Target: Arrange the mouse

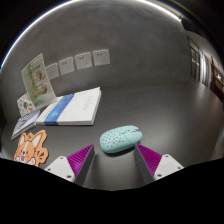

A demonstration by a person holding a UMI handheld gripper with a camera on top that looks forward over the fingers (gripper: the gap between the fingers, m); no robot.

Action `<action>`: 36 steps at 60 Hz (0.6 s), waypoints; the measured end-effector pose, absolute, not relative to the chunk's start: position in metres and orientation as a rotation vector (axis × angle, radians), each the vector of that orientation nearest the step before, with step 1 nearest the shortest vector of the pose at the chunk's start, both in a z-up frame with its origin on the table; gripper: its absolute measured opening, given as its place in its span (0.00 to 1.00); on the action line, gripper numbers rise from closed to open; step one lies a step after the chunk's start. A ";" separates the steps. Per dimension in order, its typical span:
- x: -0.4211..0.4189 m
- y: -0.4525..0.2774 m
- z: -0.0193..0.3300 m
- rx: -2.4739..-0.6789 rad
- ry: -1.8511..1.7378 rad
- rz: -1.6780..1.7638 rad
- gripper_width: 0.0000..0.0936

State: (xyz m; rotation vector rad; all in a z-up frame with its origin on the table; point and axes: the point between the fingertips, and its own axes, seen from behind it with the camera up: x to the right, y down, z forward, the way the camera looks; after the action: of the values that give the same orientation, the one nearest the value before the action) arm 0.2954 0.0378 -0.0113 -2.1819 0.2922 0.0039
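Observation:
A light teal computer mouse [120, 138] with a dotted top lies on the grey table [150, 112], just ahead of my fingers and partly between their tips. My gripper [114, 157] is open, with its purple pads [80, 157] spread wide to either side of the mouse's near end. Neither pad touches the mouse. Nothing is held.
A white and blue book or box [70, 107] lies left of the mouse. An orange cartoon card [32, 148] and leaflets [35, 84] sit further left. Papers hang on the grey wall [75, 63] behind. A doorway [205, 70] shows at the right.

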 end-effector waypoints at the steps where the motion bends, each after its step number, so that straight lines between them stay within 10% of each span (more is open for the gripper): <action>1: 0.295 0.040 -0.011 -2.184 0.287 0.007 0.90; 33: 0.312 0.105 -0.015 -2.223 0.200 -0.054 0.92; 36: 0.317 0.106 -0.015 -2.211 0.216 -0.066 0.80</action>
State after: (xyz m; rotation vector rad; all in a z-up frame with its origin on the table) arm 0.3166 0.1061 -0.0151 -2.2113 0.2161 -0.0656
